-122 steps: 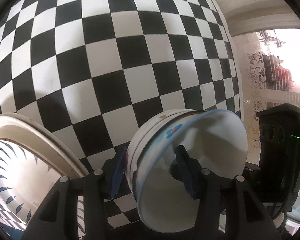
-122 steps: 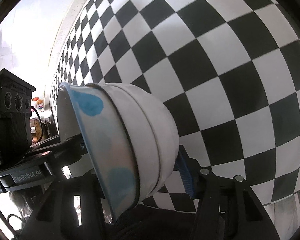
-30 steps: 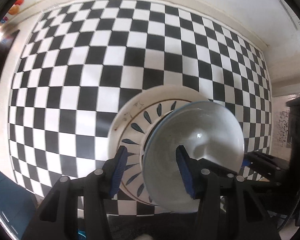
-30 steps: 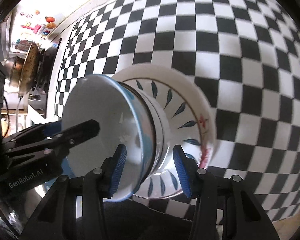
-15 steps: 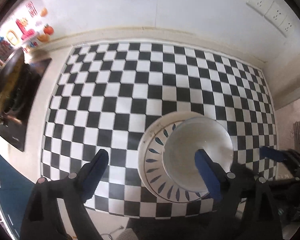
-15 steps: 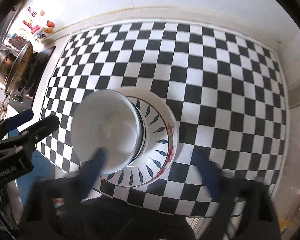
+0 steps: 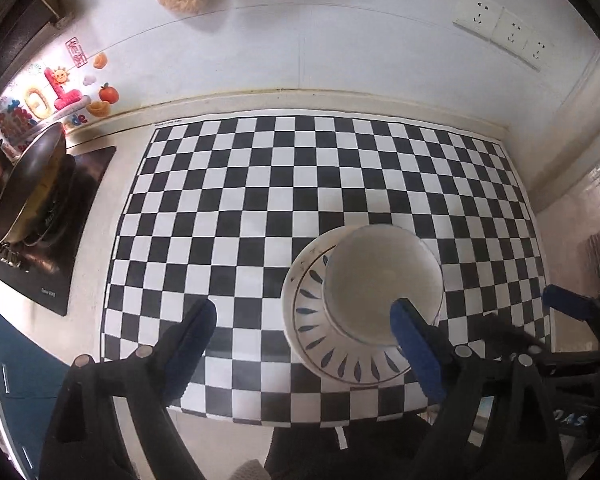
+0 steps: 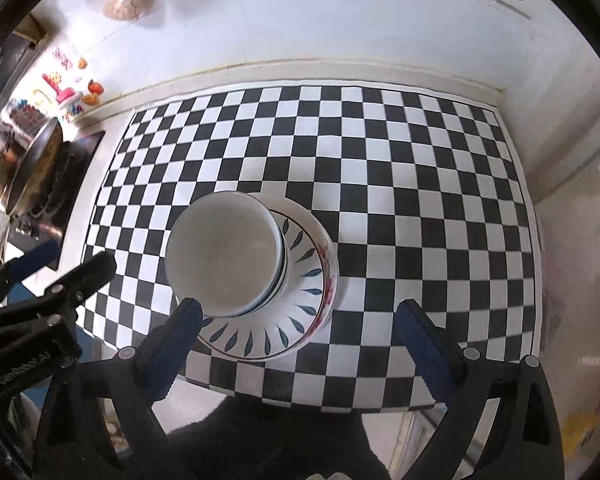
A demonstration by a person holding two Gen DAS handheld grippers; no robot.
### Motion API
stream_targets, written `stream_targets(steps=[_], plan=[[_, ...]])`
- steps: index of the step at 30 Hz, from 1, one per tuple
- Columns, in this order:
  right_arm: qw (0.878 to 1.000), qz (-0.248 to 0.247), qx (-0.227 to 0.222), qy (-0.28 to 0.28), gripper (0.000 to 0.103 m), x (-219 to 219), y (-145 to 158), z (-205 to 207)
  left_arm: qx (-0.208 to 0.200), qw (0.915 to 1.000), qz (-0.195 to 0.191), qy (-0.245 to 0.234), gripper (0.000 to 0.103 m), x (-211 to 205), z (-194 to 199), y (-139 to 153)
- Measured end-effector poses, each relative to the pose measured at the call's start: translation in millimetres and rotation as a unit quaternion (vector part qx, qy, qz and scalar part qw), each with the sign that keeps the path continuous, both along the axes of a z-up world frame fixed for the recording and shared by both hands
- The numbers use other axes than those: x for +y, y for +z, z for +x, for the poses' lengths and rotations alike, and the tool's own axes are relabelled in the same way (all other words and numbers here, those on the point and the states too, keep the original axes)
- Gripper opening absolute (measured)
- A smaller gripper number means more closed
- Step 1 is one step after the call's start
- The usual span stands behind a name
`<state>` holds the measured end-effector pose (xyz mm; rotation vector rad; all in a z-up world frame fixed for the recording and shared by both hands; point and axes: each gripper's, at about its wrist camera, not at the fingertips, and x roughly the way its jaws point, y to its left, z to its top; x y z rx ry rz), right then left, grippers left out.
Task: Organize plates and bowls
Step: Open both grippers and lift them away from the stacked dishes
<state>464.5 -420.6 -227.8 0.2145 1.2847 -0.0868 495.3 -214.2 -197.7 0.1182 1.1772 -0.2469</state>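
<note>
I'm seeing both grippers, left gripper [image 7: 302,336] and right gripper [image 8: 298,330], hanging released, nothing between them. The stacked bowls [image 8: 224,254] are hiding part of the leaf-patterned plate [image 8: 300,320] on the checkered mat [image 8: 420,200]. "GenRobot.AI" is reading blurred.

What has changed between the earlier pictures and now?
Both grippers let go of the stacked bowls, now resting on the leaf-patterned plate. The left gripper and right gripper have just opened and pulled away upward, empty. The checkered mat stayed in place.
</note>
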Motion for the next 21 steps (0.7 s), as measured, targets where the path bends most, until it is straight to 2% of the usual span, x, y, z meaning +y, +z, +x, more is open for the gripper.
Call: stream_targets(steps=[7, 12, 19, 21], plan=[[0.999, -0.016, -0.044, -0.006, 0.101, 2.1, 32.6, -28.6, -0.052, 0.9981, -0.033, -0.005, 0.089, -2.0, -22.0, 26.2], [0.996, -0.037, -0.085, -0.011, 0.103, -1.9, 61.7, -49.7, -0.112, 0.9934, -0.012, 0.021, 0.089, -5.1, -43.3, 52.5], [0.989, -0.05, -0.137, -0.013, 0.103, -0.9, 102.8, -89.3, -0.161, 0.9859, -0.012, 0.044, 0.09, 7.0, -85.4, 90.5], [0.987, -0.05, -0.152, -0.012, 0.103, 2.6, 115.3, -103.8, -0.17, 0.9839, -0.004, 0.054, 0.099, 11.5, -96.5, 98.3]])
